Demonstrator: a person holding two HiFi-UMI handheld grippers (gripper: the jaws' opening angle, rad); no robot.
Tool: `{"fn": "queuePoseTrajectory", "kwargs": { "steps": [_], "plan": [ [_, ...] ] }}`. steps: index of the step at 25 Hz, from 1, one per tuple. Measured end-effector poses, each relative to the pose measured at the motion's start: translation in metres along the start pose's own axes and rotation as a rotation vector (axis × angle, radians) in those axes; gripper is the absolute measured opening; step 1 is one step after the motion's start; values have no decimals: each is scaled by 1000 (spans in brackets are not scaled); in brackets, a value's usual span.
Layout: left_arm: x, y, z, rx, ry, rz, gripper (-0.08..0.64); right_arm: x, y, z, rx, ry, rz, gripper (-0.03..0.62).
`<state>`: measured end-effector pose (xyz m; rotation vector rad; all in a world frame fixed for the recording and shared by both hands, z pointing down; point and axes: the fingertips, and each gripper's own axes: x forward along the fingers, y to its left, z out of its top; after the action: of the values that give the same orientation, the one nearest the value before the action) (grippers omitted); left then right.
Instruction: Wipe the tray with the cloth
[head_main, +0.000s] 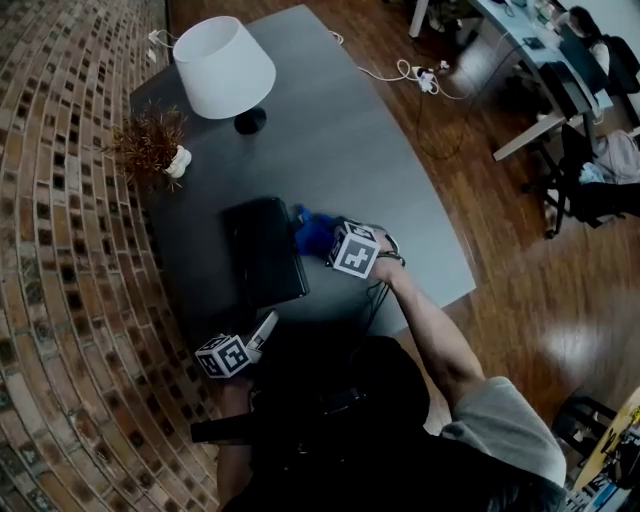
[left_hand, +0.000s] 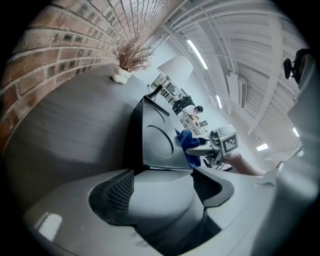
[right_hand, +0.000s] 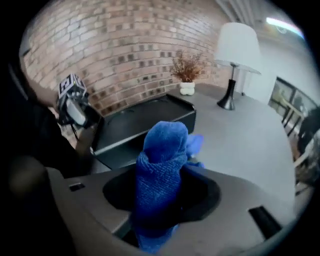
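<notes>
Right tongs (right_hand: 161, 176): partly closed, clamped on a bunched blue cloth (right_hand: 162, 150) of towelling weave, whose rolled end sticks out past the tips
Left tongs (left_hand: 162, 185): jaws apart, nothing between them, pointing down at a slant
Blue cloth: in the grip of the right tongs and just beside the tray's long side; whether it touches the rim I cannot tell
Tray: a black rectangular tray (head_main: 262, 250) with a raised rim and a round recess, flat on the desk; its short near edge lies just ahead of the left tongs, and its long side is just left of the right tongs in the head view
Desk: a dark grey curved desk (head_main: 385, 170), under both tongs and stretching well beyond them
Lamp: a white-shaded table lamp on a black foot (head_main: 224, 65), past the tray's far end, well apart from both tongs
Plant: a dried brown sprig in a small white pot (head_main: 162, 148), far left of the tray, by the red brick wall (head_main: 60, 220)
Floor: brown wooden boards (head_main: 520, 290), right of the right tongs
</notes>
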<state>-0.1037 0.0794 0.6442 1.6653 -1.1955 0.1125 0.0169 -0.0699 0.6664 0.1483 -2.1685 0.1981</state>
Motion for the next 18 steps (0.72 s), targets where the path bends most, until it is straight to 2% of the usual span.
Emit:
{"fn": "queuePoseTrajectory", "kwargs": {
  "steps": [1, 2, 3, 5, 7, 9, 10, 11, 14, 15, 16, 18],
  "plan": [
    [2, -2, -1, 1, 2, -6, 368, 5, 15, 4, 50, -29, 31, 201],
    [3, -3, -1, 4, 4, -9, 368, 14, 31, 8, 51, -39, 50, 201],
    [4, -4, -1, 7, 6, -9, 368, 22, 44, 9, 4, -23, 52, 201],
    [5, -5, -1, 4, 6, -15, 368, 26, 67, -4, -178, 33, 83, 198],
    [5, -5, -1, 2, 8, -21, 368, 13, 101, -23, -343, 59, 227, 198],
    [4, -5, -2, 5, 12, -22, 368, -3, 128, -38, -437, 65, 365, 199],
    [4, -5, -3, 5, 11, -24, 368, -8, 128, -41, -438, 57, 381, 199],
    [4, -6, -3, 5, 8, -27, 368, -9, 117, -39, -403, 40, 351, 199],
    [5, -6, -2, -4, -6, -31, 368, -2, 60, -19, -222, -6, 146, 199],
    [5, -6, -2, -9, -10, -30, 368, 1, 57, -14, -207, 3, 126, 199],
    [4, -5, -1, -15, -15, -27, 368, 4, 69, -13, -241, 28, 159, 199],
    [2, -3, -1, -28, -28, -17, 368, -1, 119, -27, -424, 101, 335, 199]
  ]
}}
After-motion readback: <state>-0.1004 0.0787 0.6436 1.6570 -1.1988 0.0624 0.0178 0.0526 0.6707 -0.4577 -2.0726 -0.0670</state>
